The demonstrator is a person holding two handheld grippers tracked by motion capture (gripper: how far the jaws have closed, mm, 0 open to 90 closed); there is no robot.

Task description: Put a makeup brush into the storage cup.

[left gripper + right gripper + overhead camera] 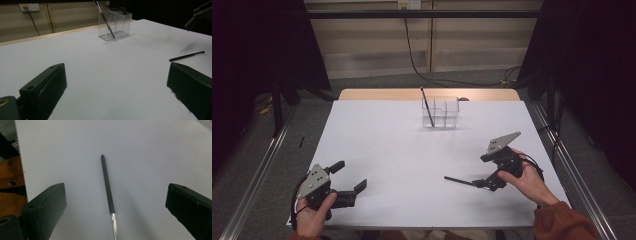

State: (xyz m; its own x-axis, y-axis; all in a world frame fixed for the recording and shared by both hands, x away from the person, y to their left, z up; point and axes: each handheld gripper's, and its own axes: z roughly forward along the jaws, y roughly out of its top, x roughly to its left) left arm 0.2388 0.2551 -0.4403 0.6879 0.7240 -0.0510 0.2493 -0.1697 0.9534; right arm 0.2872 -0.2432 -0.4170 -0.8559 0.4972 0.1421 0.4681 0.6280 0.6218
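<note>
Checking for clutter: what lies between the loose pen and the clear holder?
Nothing; the high view shows bare white table between the pen and the holder.

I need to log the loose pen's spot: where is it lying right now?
In the high view the loose pen lies flat on the white table, right of centre, near the front edge, just under the open right gripper.

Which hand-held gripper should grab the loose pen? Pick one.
Right. The right hand-held gripper hangs over the pen, jaws open either side; the left hand-held gripper sits far across the table.
</note>
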